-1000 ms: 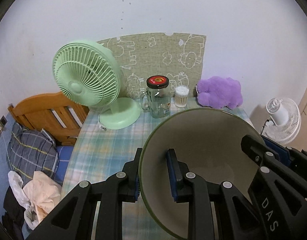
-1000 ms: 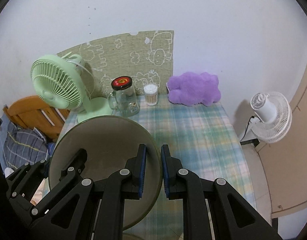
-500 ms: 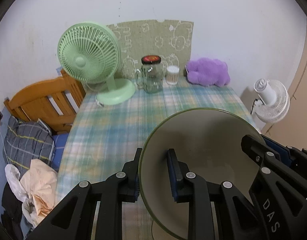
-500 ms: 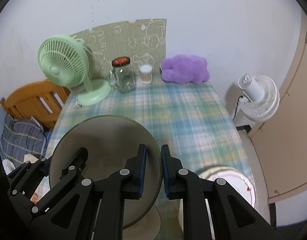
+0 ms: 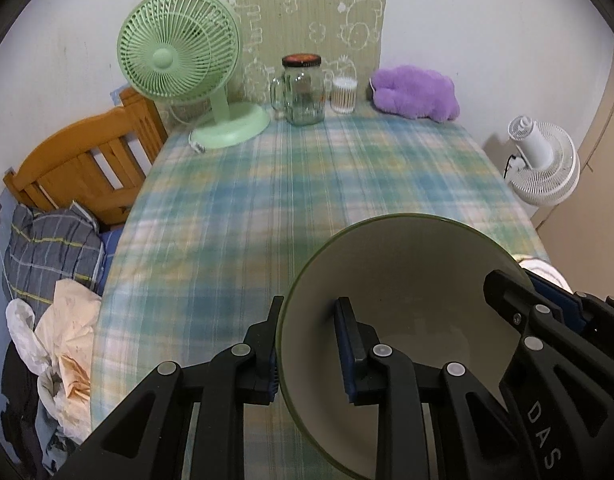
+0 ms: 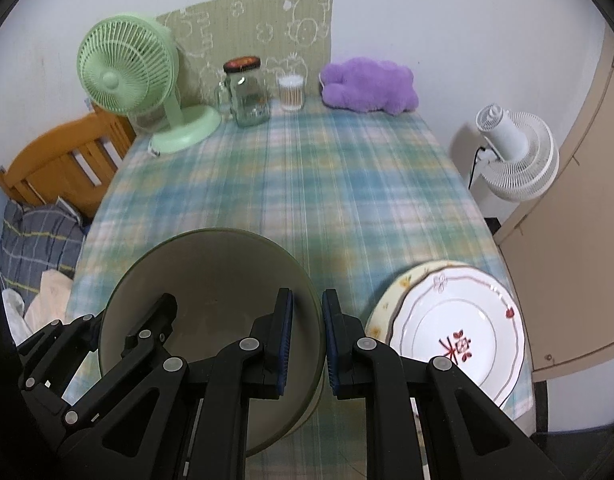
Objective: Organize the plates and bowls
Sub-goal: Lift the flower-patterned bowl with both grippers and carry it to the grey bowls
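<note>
We look steeply down from both wrist cameras, each close behind its own jaws, toward the far wall. Both views share the checked bench (image 5: 307,184), the green fan (image 5: 179,52), the jar (image 6: 246,92) and the bowl (image 6: 211,280) between them.

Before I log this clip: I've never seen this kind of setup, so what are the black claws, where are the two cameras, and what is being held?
There is no robot here. A person carries two hand-held grippers, each with a fisheye camera looking along its fingers.

The left wrist view shows the left gripper shut on one side of the rim of a green-edged bowl. The right wrist view shows the right gripper shut on the opposite side.

On the checked tablecloth, two stacked plates lie to the bowl's right. At the far end stand a green fan, a glass jar, a small cup and a purple plush.
</note>
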`<state>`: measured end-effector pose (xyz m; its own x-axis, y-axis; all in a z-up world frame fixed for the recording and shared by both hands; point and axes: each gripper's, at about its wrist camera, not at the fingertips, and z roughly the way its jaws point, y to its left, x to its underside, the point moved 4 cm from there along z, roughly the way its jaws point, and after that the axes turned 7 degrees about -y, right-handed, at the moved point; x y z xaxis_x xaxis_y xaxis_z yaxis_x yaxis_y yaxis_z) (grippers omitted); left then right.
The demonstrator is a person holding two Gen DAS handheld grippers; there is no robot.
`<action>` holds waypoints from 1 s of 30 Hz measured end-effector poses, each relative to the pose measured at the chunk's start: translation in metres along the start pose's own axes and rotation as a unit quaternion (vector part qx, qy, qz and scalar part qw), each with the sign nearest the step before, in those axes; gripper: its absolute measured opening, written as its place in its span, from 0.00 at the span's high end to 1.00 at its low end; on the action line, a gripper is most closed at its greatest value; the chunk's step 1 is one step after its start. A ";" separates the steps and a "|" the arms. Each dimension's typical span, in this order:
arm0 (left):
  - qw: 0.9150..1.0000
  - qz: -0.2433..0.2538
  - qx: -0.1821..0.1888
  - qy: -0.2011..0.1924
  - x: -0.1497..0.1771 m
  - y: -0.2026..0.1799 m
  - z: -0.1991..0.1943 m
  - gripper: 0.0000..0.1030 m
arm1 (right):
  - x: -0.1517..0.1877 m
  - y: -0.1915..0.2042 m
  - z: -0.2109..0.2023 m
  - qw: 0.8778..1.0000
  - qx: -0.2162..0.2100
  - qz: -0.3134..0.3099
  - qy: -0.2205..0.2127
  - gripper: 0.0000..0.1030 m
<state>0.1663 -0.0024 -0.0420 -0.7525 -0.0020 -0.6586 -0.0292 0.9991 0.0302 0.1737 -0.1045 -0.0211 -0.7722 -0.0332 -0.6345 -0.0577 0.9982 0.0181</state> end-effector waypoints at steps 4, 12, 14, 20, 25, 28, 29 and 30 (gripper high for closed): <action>1.000 0.000 0.002 0.009 0.008 0.000 0.005 0.79 | 0.010 -0.001 0.005 1.000 0.002 0.000 0.012 0.82; 0.999 -0.010 0.003 0.031 0.021 0.003 0.019 0.79 | 0.021 0.002 0.018 0.999 0.003 -0.001 0.036 0.82; 0.999 -0.013 0.004 0.035 0.024 0.005 0.022 0.79 | 0.022 0.004 0.021 0.999 0.004 -0.004 0.040 0.82; 0.998 -0.022 0.010 0.052 0.031 0.006 0.032 0.79 | 0.027 0.004 0.032 0.998 0.009 -0.013 0.057 0.82; 0.997 -0.029 0.016 0.070 0.039 0.005 0.041 0.79 | 0.033 0.004 0.039 0.997 0.014 -0.018 0.072 0.82; 0.996 -0.031 0.020 0.076 0.043 0.002 0.043 0.79 | 0.037 0.002 0.042 0.997 0.019 -0.021 0.078 0.82; 0.997 -0.030 0.019 0.073 0.043 0.002 0.043 0.79 | 0.037 0.002 0.043 0.996 0.020 -0.021 0.079 0.82; 0.997 -0.028 0.018 0.073 0.043 0.001 0.043 0.79 | 0.037 0.001 0.043 0.997 0.019 -0.020 0.077 0.82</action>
<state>0.1623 0.0005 -0.1026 -0.8375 -0.0623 -0.5428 -0.0530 0.9981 -0.0327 0.1722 -0.1027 -0.0782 -0.8582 -0.0779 -0.5073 -0.0695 0.9969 -0.0357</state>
